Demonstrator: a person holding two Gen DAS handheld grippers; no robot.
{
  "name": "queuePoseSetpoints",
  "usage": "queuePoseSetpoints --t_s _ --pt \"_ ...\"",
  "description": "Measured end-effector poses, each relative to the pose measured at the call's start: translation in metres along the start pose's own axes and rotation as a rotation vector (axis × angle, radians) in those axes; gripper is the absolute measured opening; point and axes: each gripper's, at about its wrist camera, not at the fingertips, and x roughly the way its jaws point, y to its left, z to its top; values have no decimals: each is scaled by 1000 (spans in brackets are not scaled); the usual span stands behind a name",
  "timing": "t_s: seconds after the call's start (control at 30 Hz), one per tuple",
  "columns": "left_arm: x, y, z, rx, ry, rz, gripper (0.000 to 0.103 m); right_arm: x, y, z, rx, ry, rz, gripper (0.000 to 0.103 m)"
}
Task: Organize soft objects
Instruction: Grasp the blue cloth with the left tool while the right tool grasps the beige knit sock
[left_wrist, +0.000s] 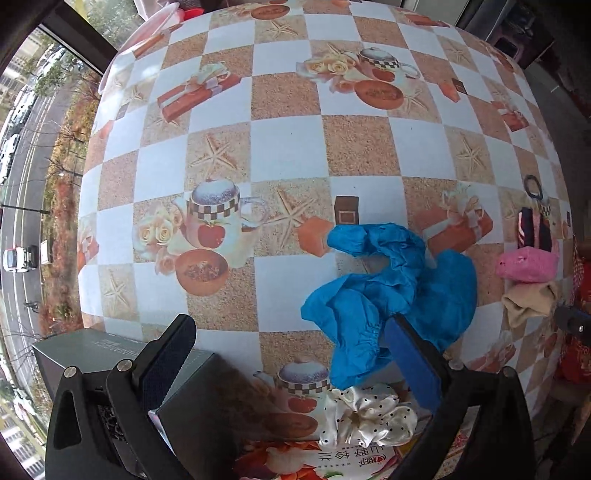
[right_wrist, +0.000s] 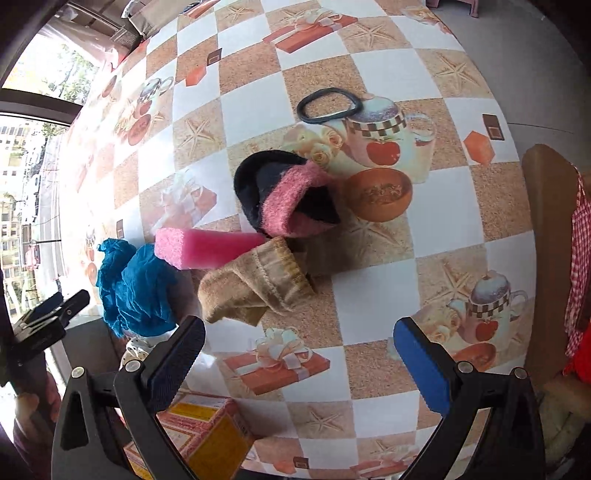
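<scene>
Blue crumpled cloth (left_wrist: 388, 291) noted on the checkered tablecloth (left_wrist: 288, 147), lying against the inner face of the left gripper's (left_wrist: 291, 354) right-hand pad, not clamped; jaws spread wide, nothing held. White satin scrunchie with black dots (left_wrist: 365, 415) found just below the cloth, resting partly on a printed packet (left_wrist: 321, 458) at the near table edge. Grey box (left_wrist: 122, 354) seen behind the left-hand pad, at the table's left edge. Right gripper (right_wrist: 299, 365) likewise released, jaws wide apart, hovering over bare tablecloth with a printed gift-box motif between the pads; no contact with any item. Ahead of it, logged in a close cluster: tan sock (right_wrist: 255, 284), bunched, nearest the gripper; pink foam sponge (right_wrist: 207, 247), touching the tan sock's upper edge and just beside the blue cloth; black-and-pink fuzzy sock (right_wrist: 288, 192), lying beyond the sponge and touching it. Black elastic hair band (right_wrist: 328, 105) found farther out, flat on the cloth, apart from the cluster. Same cluster visible at the far right of the left wrist view, well apart from the left gripper. Yellow-and-red carton (right_wrist: 207, 432) recorded at the near edge, below the right gripper's left-hand pad. Red checked fabric (right_wrist: 580, 266) hanging at the right margin, beside a brown chair back (right_wrist: 546, 221). Street and parked cars visible through the window (left_wrist: 26, 147) on the left.
</scene>
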Motion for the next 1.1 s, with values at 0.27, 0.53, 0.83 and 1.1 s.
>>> queuePoseSetpoints --t_s 0.27,0.53,0.83,1.1 --pt "38 -2 8 -12 72 136 102 52 8 8 89 68 -91 103" --pt "36 1 9 -38 60 78 102 31 -59 -40 174 47 -129 103" --pt "46 -7 16 -30 80 76 102 34 -4 -16 7 -24 -149 103" --pt "64 -8 17 -41 107 55 102 56 15 8 -47 -28 -257 103"
